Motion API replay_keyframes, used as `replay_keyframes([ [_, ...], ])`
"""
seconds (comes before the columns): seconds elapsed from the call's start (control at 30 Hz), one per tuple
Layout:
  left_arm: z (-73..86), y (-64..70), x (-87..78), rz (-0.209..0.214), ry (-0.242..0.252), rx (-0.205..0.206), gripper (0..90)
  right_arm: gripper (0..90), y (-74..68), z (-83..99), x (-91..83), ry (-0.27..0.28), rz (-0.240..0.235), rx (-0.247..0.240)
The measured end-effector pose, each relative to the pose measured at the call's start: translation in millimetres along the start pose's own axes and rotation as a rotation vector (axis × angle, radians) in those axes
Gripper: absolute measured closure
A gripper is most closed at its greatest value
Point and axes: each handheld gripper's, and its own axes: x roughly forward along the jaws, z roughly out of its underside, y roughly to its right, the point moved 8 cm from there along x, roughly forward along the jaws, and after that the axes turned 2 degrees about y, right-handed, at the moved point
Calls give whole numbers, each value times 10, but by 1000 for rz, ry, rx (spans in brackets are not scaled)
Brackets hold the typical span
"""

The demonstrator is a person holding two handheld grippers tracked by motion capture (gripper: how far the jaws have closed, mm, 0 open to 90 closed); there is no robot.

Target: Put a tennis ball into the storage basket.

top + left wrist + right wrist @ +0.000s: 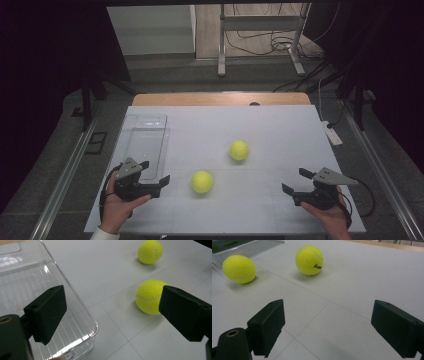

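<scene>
Two yellow tennis balls lie on the white table [260,125]. The near ball [202,181] [149,297] [239,269] rests just right of my left gripper [156,172] [112,315], which is open and holds nothing. The far ball [239,150] [150,251] [309,260] sits near the table's middle. A clear plastic bin [146,142] [37,290] stands at the left, partly under the left gripper's jaw. My right gripper [295,181] [327,330] stands open over bare table at the front right, well apart from both balls.
A wooden strip [220,99] borders the table's far edge. Beyond it a metal stand [260,40] and cables sit on the floor. A white power strip [332,134] lies off the right edge.
</scene>
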Motion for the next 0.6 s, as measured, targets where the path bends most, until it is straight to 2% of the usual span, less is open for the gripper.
replay_keyframes([
  [0.17, -45, 27, 21, 12, -13, 9, 90, 124, 11, -1, -2, 2, 7, -1],
  [0.5, -151, 73, 33, 25, -5, 30, 90, 124, 18, 2, -3, 4, 14, 4],
  [0.6, -193, 65, 30, 27, 1, 27, 92, 124, 33, -10, -14, 13, 30, 3],
])
